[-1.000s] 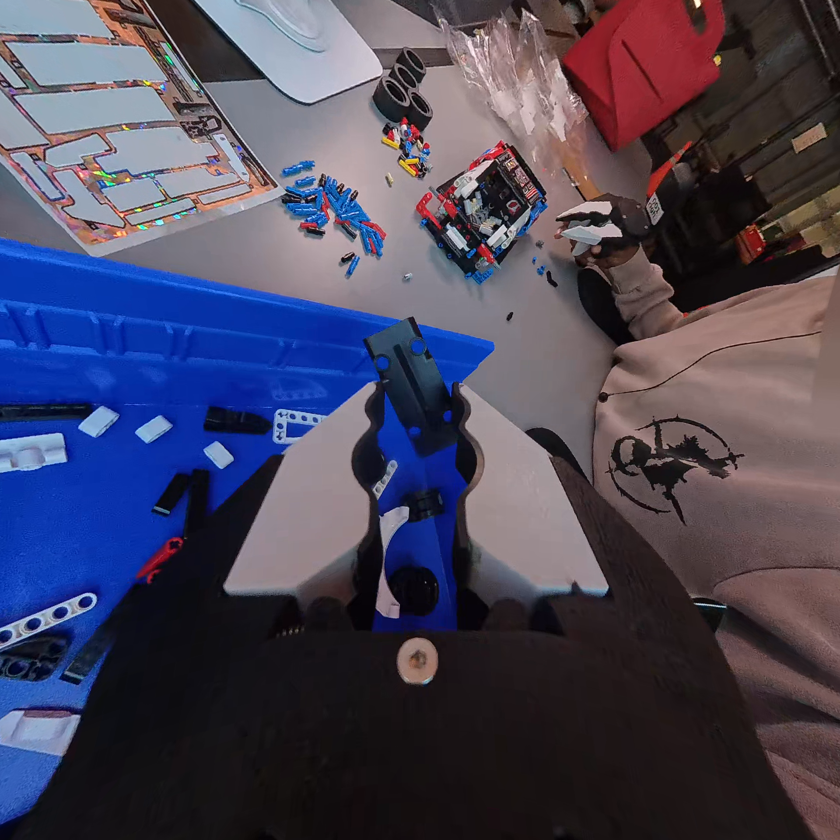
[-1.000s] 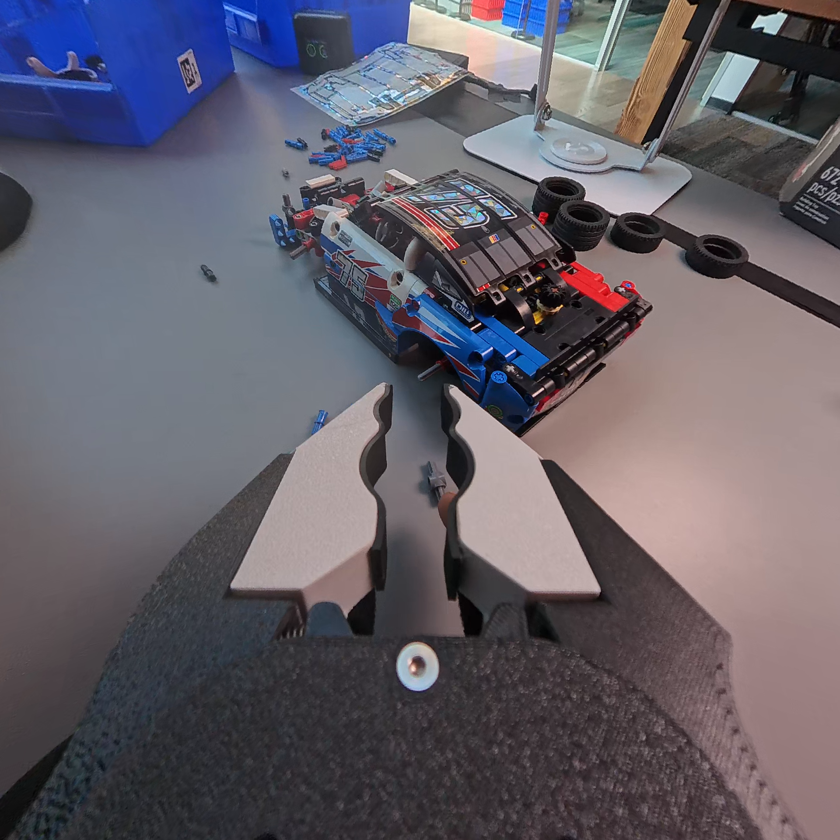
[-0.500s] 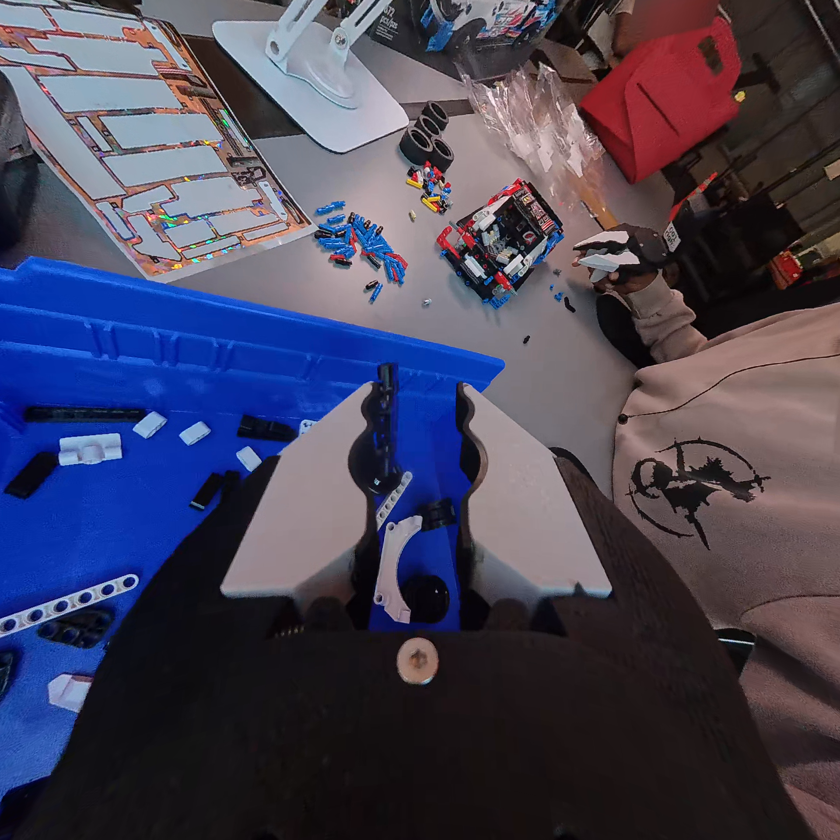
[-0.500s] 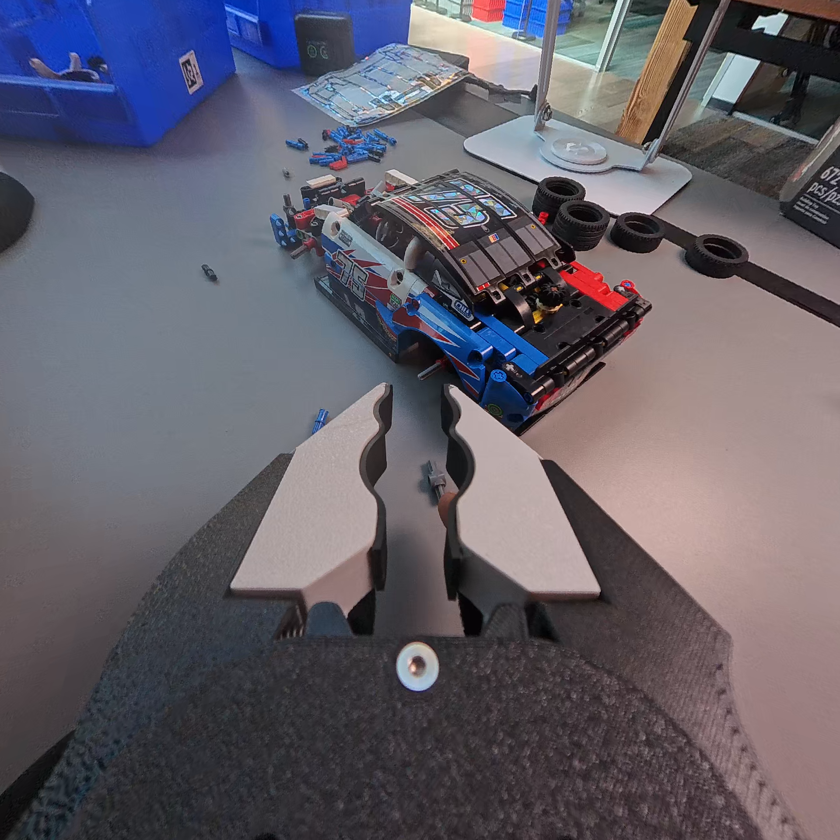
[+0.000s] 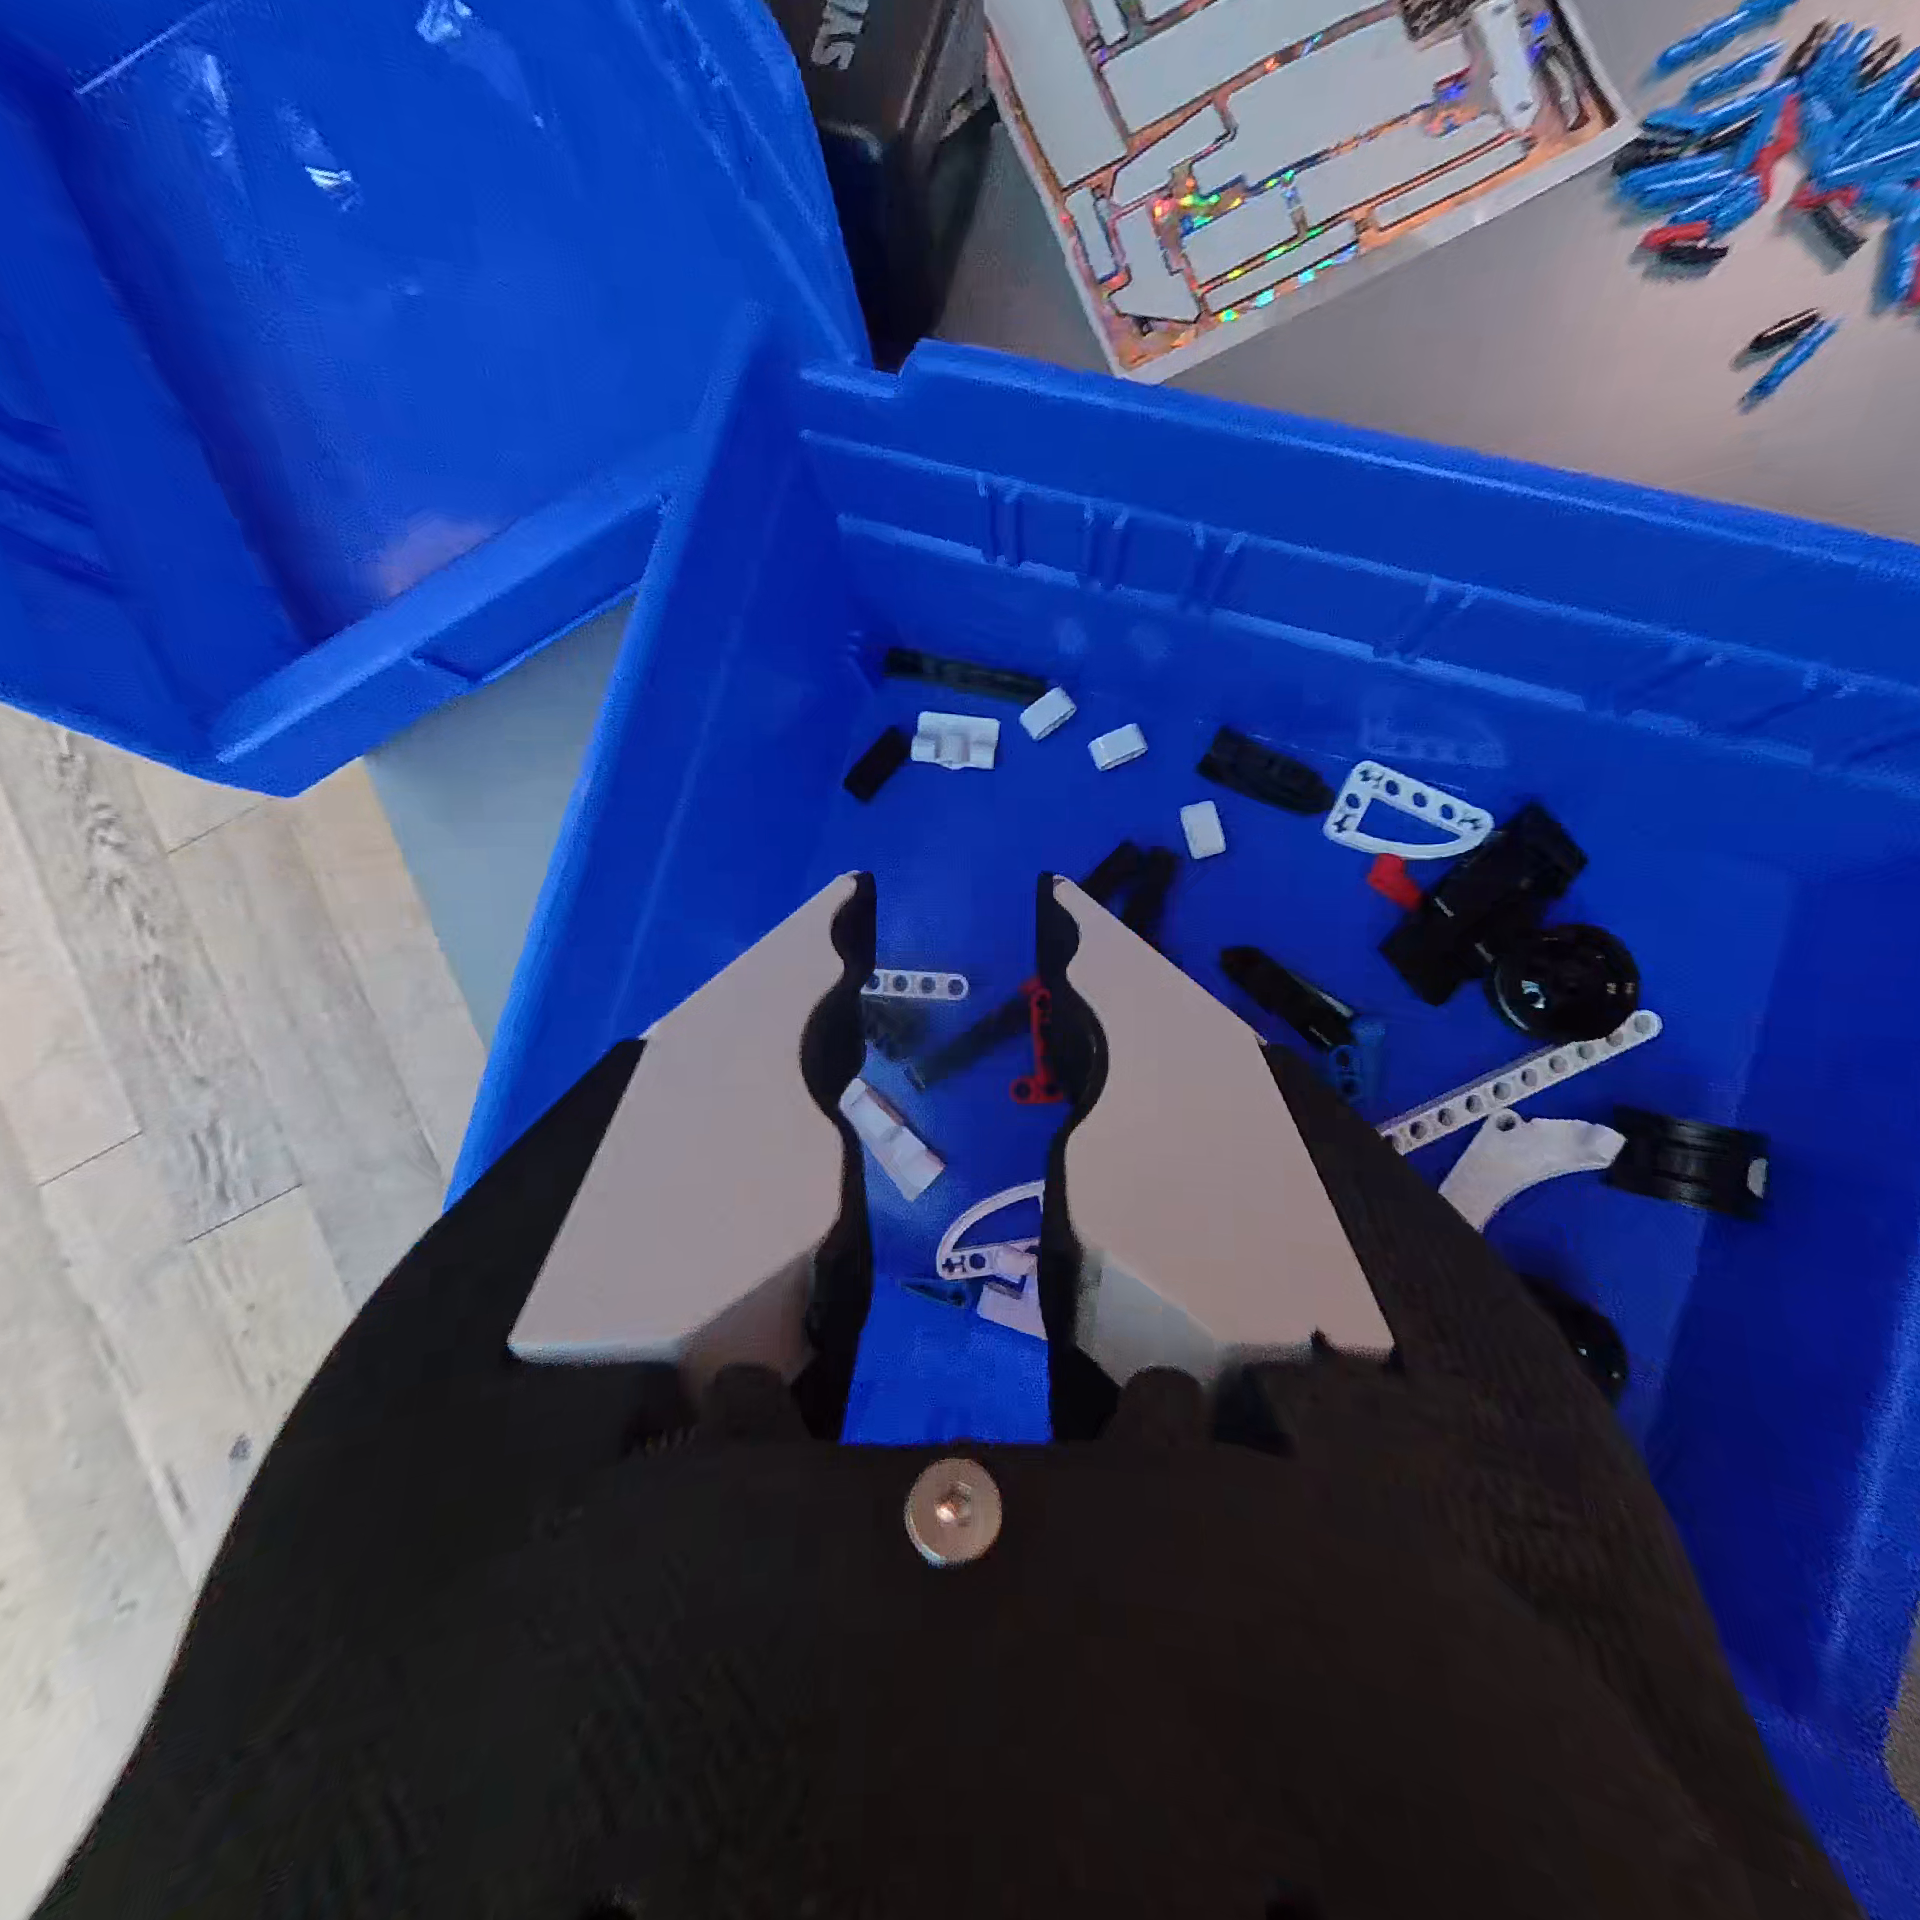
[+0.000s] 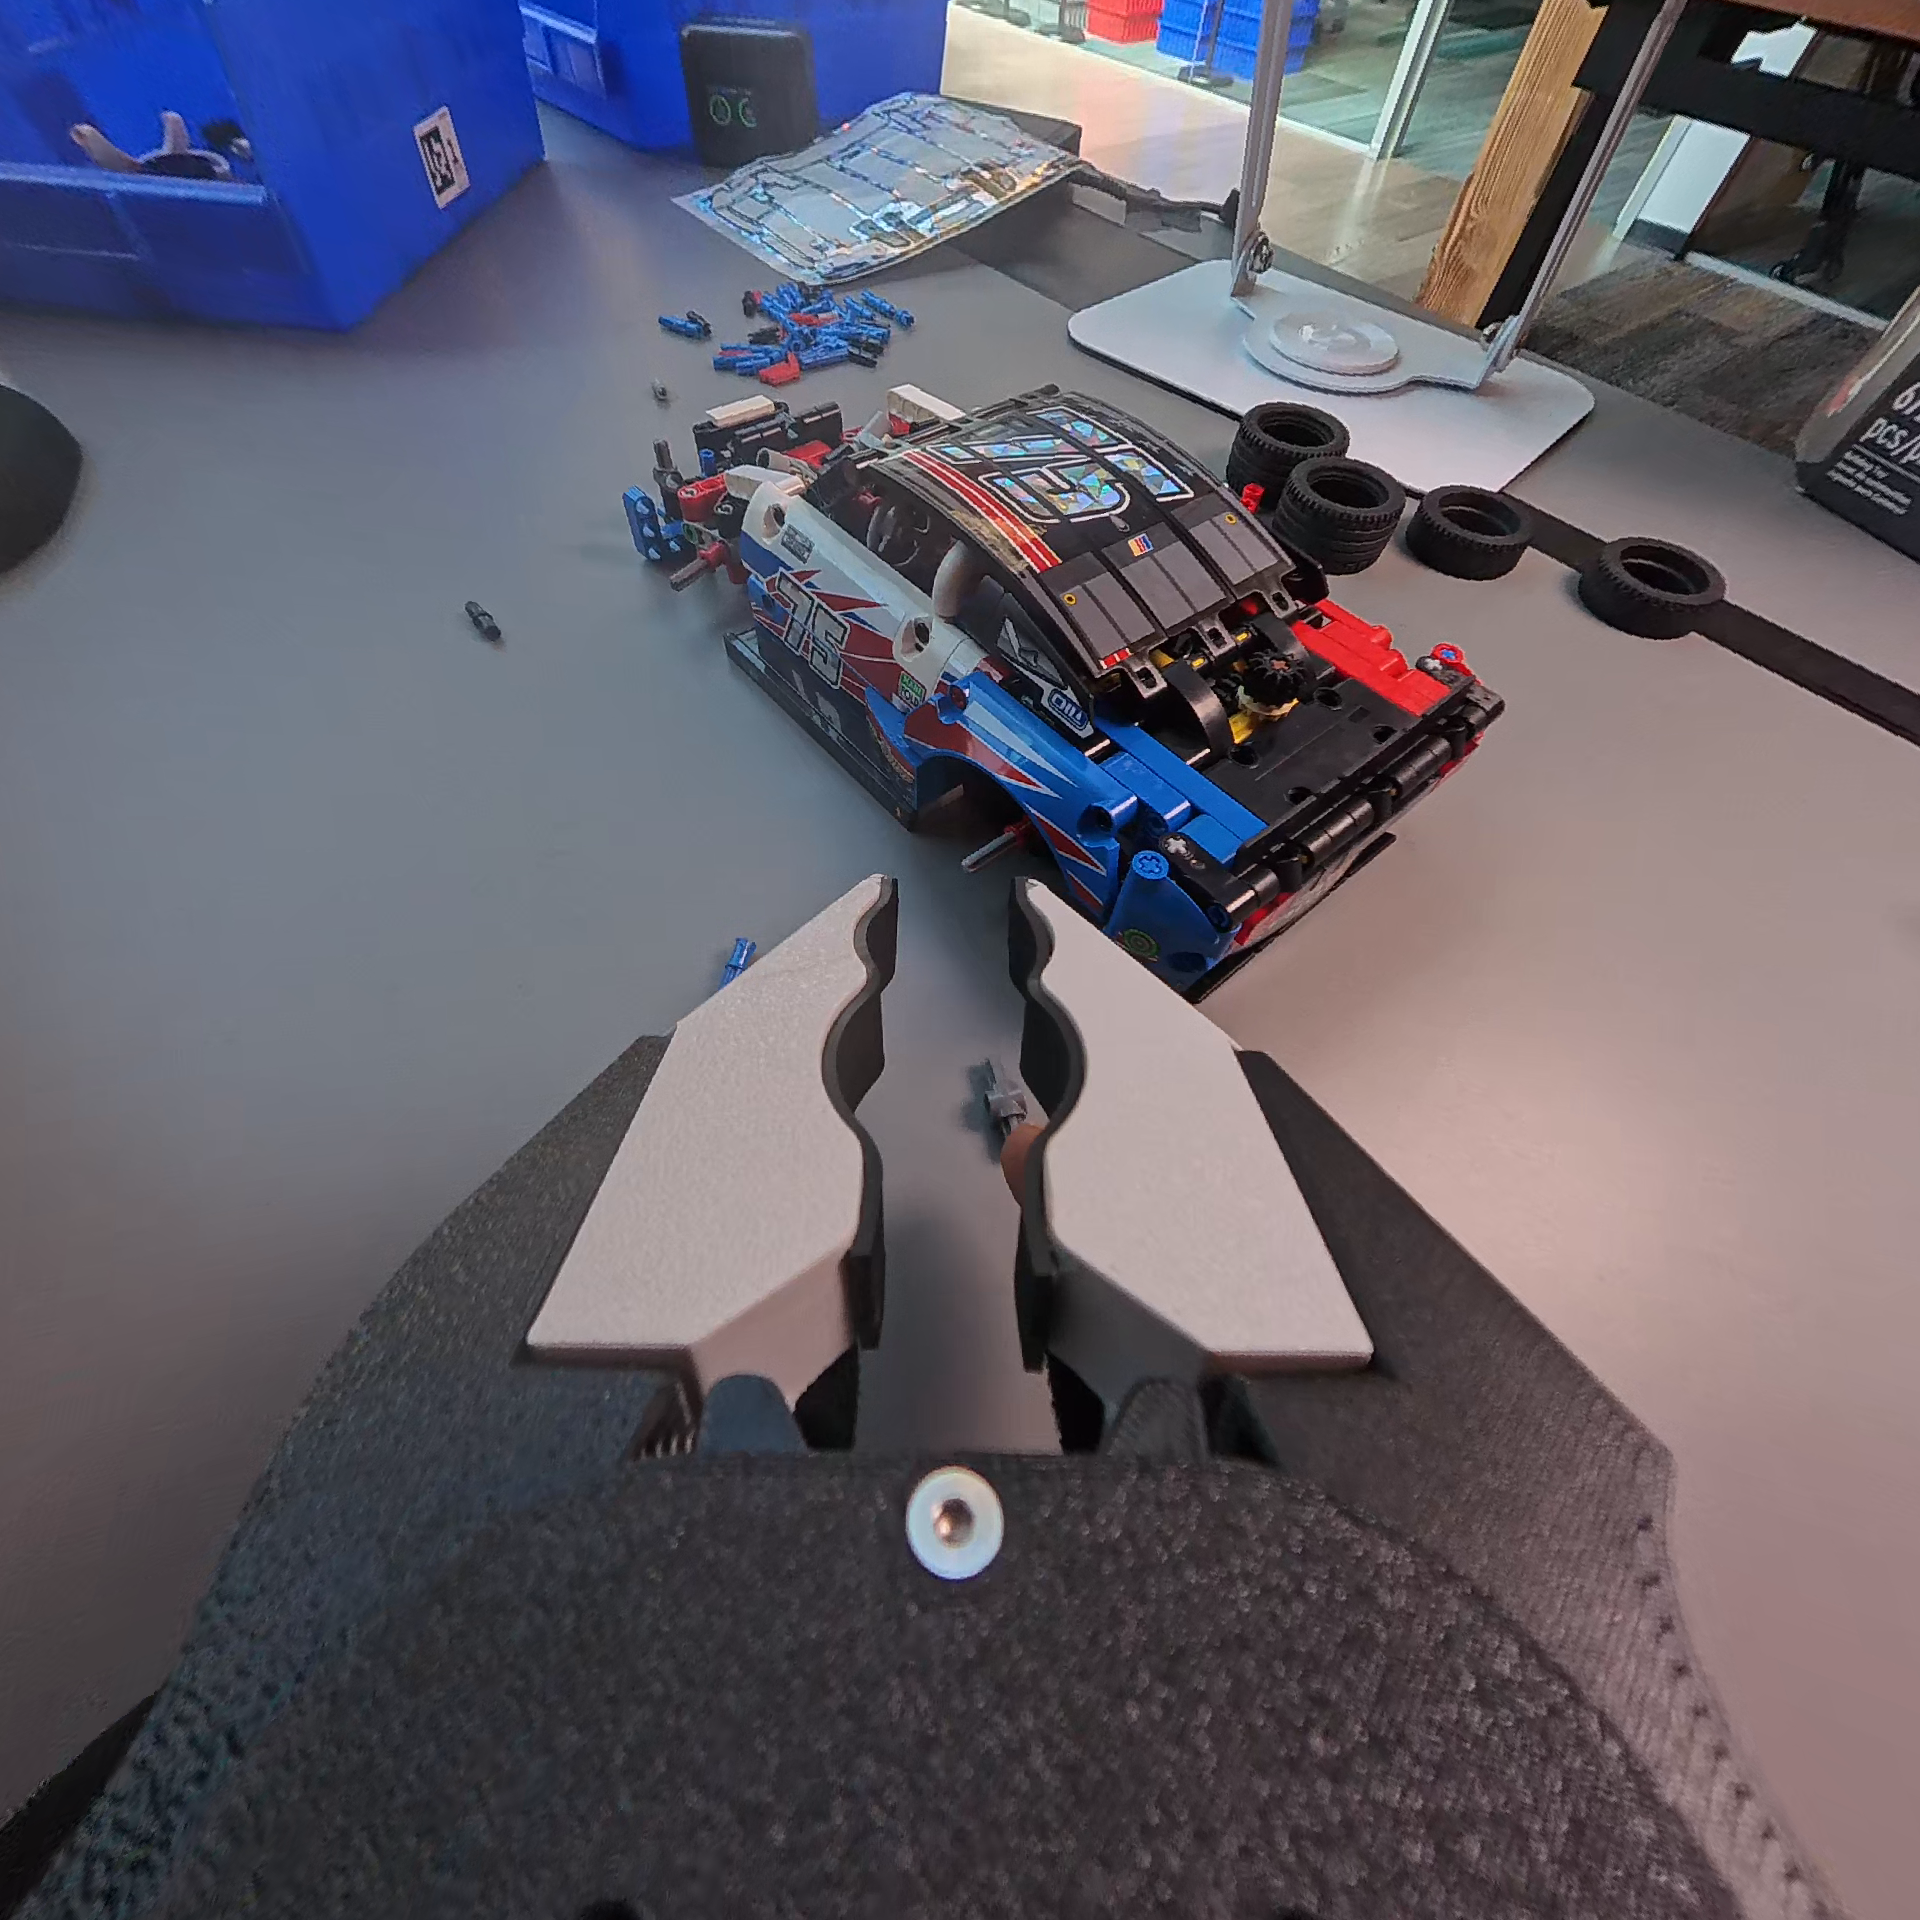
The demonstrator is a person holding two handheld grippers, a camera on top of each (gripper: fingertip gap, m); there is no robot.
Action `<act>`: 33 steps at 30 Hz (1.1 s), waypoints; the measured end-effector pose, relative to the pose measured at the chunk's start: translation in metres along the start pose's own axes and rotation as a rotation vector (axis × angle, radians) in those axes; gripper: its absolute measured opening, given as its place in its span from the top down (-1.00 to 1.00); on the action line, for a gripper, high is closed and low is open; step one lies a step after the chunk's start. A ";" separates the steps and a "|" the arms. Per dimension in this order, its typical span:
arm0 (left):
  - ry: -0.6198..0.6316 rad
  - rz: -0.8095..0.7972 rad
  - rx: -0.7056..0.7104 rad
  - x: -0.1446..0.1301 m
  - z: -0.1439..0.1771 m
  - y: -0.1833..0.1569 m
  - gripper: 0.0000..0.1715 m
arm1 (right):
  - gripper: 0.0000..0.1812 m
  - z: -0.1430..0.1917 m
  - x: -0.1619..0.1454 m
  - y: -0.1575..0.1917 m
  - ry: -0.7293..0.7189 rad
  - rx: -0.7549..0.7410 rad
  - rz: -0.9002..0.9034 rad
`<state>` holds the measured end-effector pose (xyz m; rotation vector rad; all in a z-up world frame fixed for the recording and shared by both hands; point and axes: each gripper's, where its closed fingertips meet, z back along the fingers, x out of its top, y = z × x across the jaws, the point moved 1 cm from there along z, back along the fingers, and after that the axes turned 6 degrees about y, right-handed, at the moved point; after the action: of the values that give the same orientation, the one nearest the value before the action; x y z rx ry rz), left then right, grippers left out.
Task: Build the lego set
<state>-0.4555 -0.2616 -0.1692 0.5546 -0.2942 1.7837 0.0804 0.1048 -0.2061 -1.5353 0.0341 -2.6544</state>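
Fingers (image 5: 727, 1091) of the left gripper (image 5: 954, 883) hung narrowly parted over the blue bin (image 5: 1351, 499); right gripper (image 6: 954, 883) likewise gaped empty before the wheelless, blue-red-black car (image 6: 1060, 665), its far side hidden.

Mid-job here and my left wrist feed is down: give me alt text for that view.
The left gripper, jaws open and empty, hovers over a blue bin scattered with loose black, white and red Lego parts, including a black wheel and a long white beam. A sticker sheet lies on the table beyond.
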 end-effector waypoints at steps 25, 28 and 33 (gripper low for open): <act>0.977 -0.270 -0.172 -0.117 -0.015 -0.027 0.42 | 0.79 -0.003 -0.002 0.000 0.008 0.000 -0.008; 0.988 -0.283 -0.248 -0.120 -0.016 -0.041 0.52 | 0.79 -0.002 -0.002 0.000 0.008 -0.001 -0.009; 0.964 -0.242 -0.360 -0.115 -0.004 -0.056 0.46 | 0.79 -0.002 -0.002 -0.002 0.006 -0.005 -0.013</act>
<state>-0.3798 -0.3398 -0.2363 -0.5186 0.1257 1.5203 0.0798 0.1065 -0.2088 -1.5339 0.0310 -2.6707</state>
